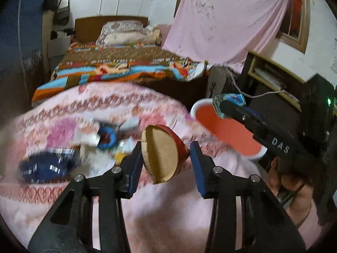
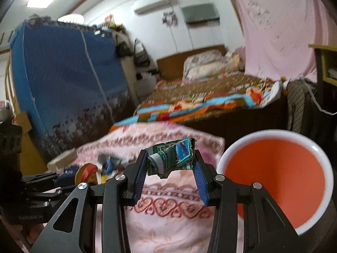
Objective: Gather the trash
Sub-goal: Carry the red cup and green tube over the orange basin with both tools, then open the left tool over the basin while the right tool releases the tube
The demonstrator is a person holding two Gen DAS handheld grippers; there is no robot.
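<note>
- Bedroom behind: a bed with a striped cover, pink sheet hung on the wall, blue wardrobe at the side.
- Pink patterned blanket fills the foreground; I'm working over it.
- Bin, white-rimmed with an orange inside, stands at the blanket's right edge and looks empty from what I can see.
- Litter pile lies on the blanket, blurred: a dark blue packet, a blue round piece, paper scraps. All of that is left to collect.
- My left gripper has a red and cardboard carton between its pads; the left pad touches it, the right one I can't tell.
- My right gripper pinches a crumpled green wrapper, just beside the bin's rim.
- By my reckoning nothing is binned yet; two pieces are in hand.
</note>
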